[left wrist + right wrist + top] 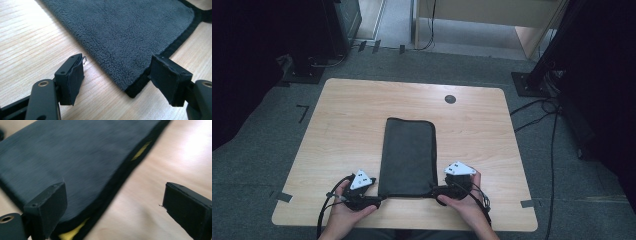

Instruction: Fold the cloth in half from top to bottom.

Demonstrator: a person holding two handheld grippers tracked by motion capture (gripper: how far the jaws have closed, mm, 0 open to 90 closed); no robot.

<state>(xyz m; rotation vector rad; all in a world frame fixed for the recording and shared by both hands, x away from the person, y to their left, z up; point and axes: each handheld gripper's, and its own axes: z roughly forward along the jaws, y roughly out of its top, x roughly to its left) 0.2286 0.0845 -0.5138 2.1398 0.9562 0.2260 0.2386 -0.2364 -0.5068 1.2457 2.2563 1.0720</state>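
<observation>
A dark grey fleece towel with a black hem lies folded into a long rectangle on the middle of the wooden table. My left gripper is open at its near left corner. In the left gripper view that corner of the towel lies flat between the spread jaws of the gripper. My right gripper is open at the near right corner. In the right gripper view the gripper straddles the edge of the towel, and a yellow layer peeks out beneath the hem.
A round dark grommet sits in the table near its far edge. Grey tape strips mark the near corners. Black stands and cables occupy the carpet to the right, with dark equipment at the far left.
</observation>
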